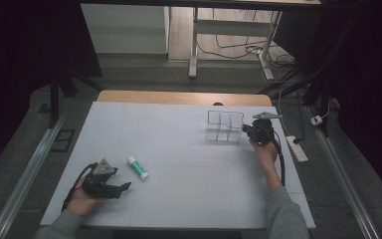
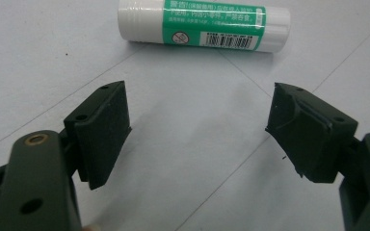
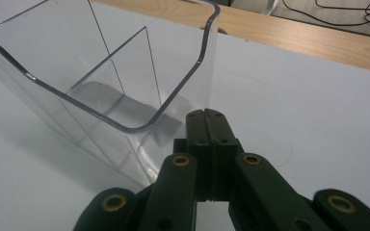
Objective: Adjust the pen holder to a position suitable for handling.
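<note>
A white sheet (image 1: 179,149) covers the table, with a strip of bare wood (image 1: 179,97) showing along its far edge. Most of the sheet lies open, with wide bare room across its middle and far left. A person sits at the near side, one gripper in each hand. The left gripper (image 1: 122,188) rests low near the front left corner, its jaws spread wide apart with nothing between them. Just beyond its tips, a white glue stick with a green label (image 1: 138,168) lies on its side, close to the jaws but not touching them; in the left gripper view the glue stick (image 2: 203,24) lies crosswise ahead of the gap. Well apart, near the far right corner, stands a clear plastic organiser (image 1: 224,126) with dividers inside. The right gripper (image 3: 205,115) has its jaws pressed together on the organiser's right-hand wall, at its upper edge.
</note>
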`<state>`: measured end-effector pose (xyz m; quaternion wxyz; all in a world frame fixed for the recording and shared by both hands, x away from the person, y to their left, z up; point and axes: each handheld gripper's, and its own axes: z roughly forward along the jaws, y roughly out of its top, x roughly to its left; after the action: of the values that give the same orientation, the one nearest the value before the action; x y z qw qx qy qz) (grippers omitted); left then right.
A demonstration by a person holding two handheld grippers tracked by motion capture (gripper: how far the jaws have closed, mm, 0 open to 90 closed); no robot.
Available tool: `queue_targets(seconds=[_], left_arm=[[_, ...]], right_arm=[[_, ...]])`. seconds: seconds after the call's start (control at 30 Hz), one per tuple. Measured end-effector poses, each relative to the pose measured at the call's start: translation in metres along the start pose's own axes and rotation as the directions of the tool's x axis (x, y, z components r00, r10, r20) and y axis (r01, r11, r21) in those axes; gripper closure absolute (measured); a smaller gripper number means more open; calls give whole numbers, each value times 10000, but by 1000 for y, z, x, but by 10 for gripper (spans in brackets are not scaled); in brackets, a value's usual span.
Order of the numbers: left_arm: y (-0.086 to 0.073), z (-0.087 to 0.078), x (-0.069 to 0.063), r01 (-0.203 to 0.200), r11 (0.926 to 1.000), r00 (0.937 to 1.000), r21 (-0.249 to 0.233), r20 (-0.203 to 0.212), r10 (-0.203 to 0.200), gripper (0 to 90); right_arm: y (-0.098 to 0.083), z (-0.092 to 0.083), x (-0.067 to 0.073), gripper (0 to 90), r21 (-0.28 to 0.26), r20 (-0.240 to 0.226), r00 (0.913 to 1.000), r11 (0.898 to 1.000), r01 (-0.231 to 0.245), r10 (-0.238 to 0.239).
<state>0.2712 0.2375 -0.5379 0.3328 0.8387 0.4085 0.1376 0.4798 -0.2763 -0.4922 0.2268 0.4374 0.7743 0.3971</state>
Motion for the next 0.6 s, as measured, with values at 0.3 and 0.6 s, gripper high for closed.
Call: queue_targets(seconds=[0.3, 0.6], left_arm=[[0, 0, 0, -24, 10000, 10000, 30, 5, 24, 222], [0, 1, -1, -57, 10000, 10000, 62, 16, 57, 222]], right_arm=[[4, 8, 14, 885, 23, -238, 9991, 9994, 352, -352], [10, 15, 25, 885, -9, -468, 9976, 9987, 517, -517]])
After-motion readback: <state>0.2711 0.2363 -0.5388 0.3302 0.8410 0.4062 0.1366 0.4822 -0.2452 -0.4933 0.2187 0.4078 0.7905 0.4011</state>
